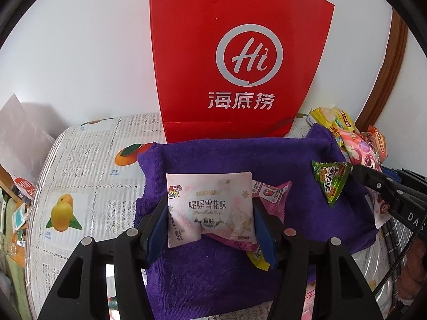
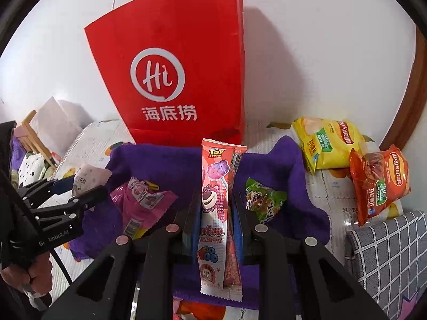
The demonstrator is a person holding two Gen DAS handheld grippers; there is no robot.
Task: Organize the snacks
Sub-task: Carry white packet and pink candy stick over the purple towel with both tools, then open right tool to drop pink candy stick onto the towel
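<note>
Both angled down over the purple towel (image 1: 280,157), left gripper (image 1: 210,210) is clamped on one white pastry packet (image 1: 209,208), right gripper (image 2: 216,213) on two lollipop packets (image 2: 214,200), two chip bags (image 2: 328,141) at 2 o'clock.

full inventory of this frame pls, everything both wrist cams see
paper bag: 1, red, upright against wall behind towel
towel: 1, purple, spread on table
tablecloth: 1, white with fruit prints, under towel
snowflake crisp pack: 1, pale pink, between left pads
lollipop packs: 2, pink-red, between right pads
pink pouch: 1, on towel
green triangle pack: 1, on towel
chip bags: 2, yellow and orange, right of towel
left gripper: 1, black
right gripper: 1, black
</note>
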